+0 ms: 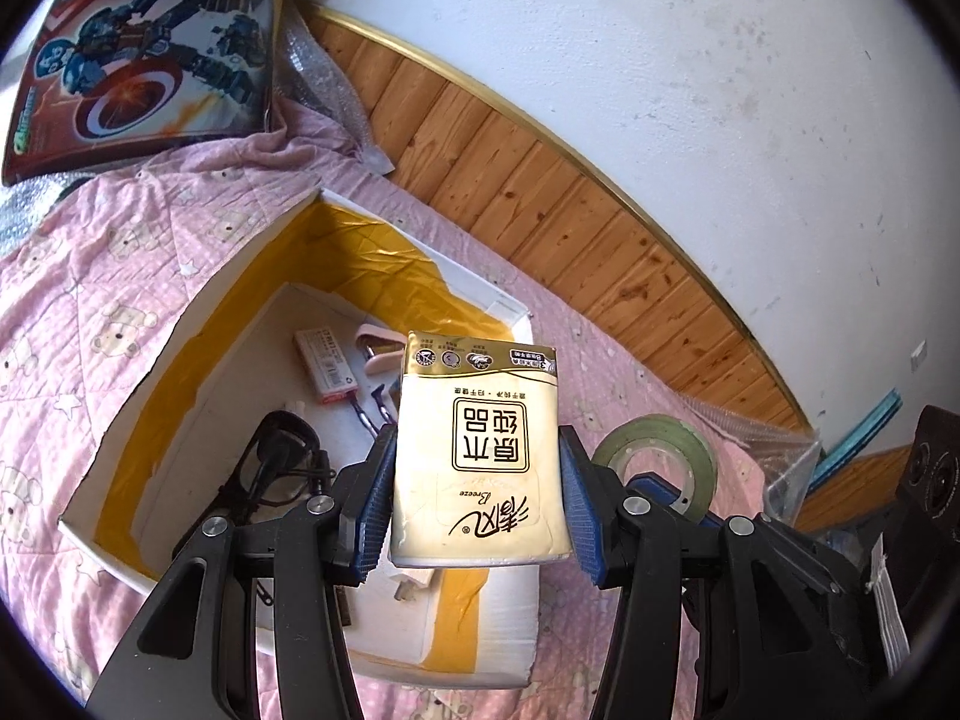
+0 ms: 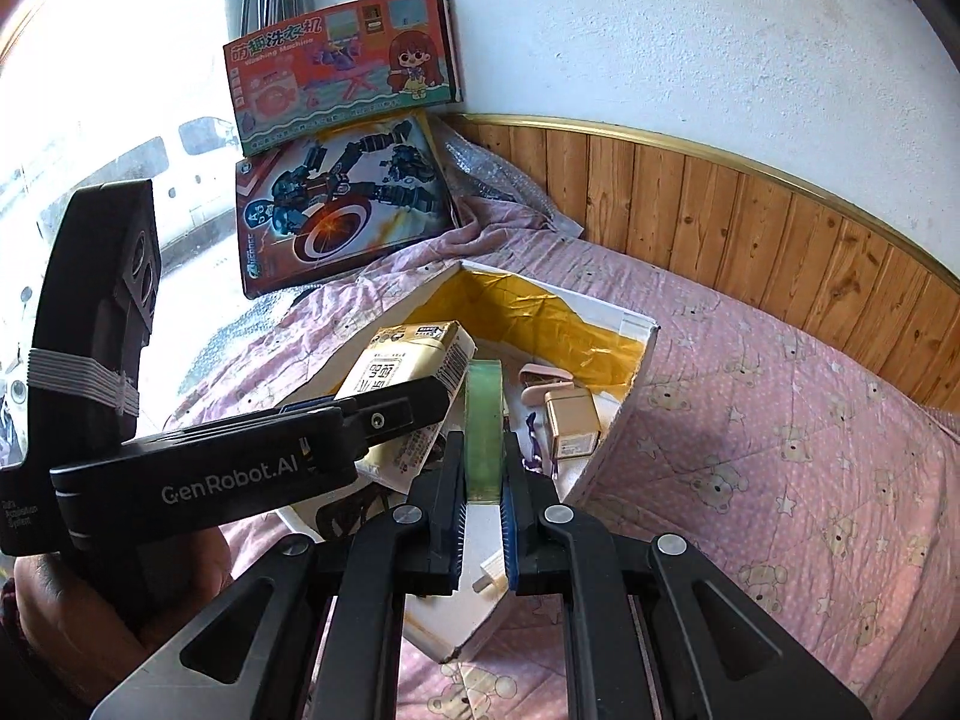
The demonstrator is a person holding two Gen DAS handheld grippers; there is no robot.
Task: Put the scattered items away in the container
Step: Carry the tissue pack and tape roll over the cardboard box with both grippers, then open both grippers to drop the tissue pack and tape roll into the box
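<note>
Left gripper (image 1: 477,480): jaws closed on the two long side edges of a cream-and-gold plastic pack of tissues (image 1: 480,450), whose long axis runs straight ahead along the fingers. The pack hangs above the white foam box with yellow tape lining (image 1: 180,324), which lies directly below and ahead of this gripper on the pink bear-print quilt (image 1: 120,228) of the bed; its far end overhangs the box floor, so the coming move is judged to be a short descent and release. On that floor, ahead-left of the gripper: a black coiled cable (image 1: 282,456), a small white-and-red carton (image 1: 327,366), a pale pink stapler-like object (image 1: 378,351).

Right gripper (image 2: 483,480): jaws nearly together, pinching the flat faces of a greenish translucent roll of tape (image 2: 483,420), held on edge, its plane aligned with the fingers. The box (image 2: 636,384) opens just ahead and below; the left gripper, with the pack (image 2: 408,360), is to its left, already over the opening.
</note>
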